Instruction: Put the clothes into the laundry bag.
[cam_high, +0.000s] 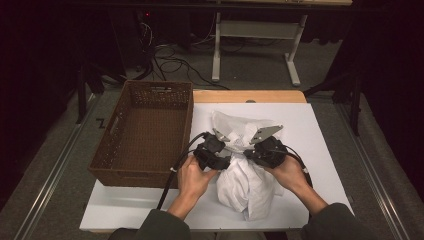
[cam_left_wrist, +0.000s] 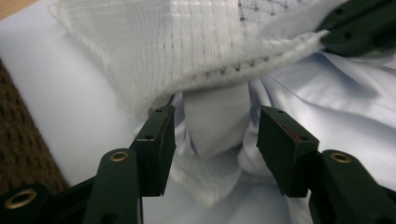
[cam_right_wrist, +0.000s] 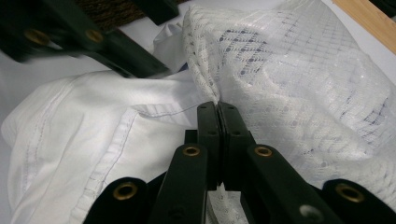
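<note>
A white mesh laundry bag (cam_high: 235, 125) lies on the white board, with a white shirt (cam_high: 247, 187) bunched at its mouth and spilling toward the person. My left gripper (cam_high: 222, 161) is at the left of the bundle and my right gripper (cam_high: 250, 155) at the right. In the left gripper view the left gripper (cam_left_wrist: 215, 126) stands open, a fold of shirt between its jaws but not pressed, under the mesh hem (cam_left_wrist: 187, 42). In the right gripper view the right gripper (cam_right_wrist: 217, 108) is shut on the mesh bag's edge (cam_right_wrist: 289, 70), beside the shirt (cam_right_wrist: 70, 135).
An empty brown wicker basket (cam_high: 145, 130) stands at the left, its near right wall close to my left hand. The white board (cam_high: 320, 150) has bare room to the right of the bundle. A wooden table edge (cam_high: 250, 96) runs along the back.
</note>
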